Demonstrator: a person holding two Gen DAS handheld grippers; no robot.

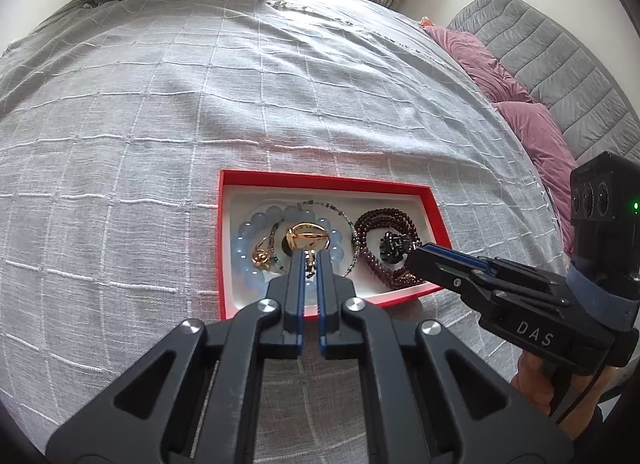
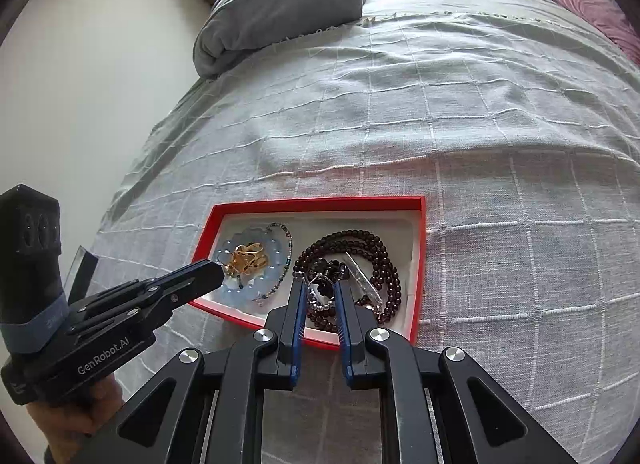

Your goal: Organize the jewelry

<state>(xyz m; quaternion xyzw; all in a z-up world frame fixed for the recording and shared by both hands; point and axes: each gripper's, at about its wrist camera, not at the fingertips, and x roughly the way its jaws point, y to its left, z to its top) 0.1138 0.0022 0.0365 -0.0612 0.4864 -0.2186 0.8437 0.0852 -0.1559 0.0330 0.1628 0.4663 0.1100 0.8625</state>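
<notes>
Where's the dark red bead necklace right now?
The dark red bead necklace lies coiled in the right half of the red tray on the bed, right of the pale blue bead bracelet, with the right tongs at its near edge.

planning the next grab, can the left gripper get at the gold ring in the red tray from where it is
Probably yes. The left gripper sits just short of the gold ring, which lies on top of the blue bead bracelet in the red tray; nothing covers it, though its jaws look nearly closed.
</notes>
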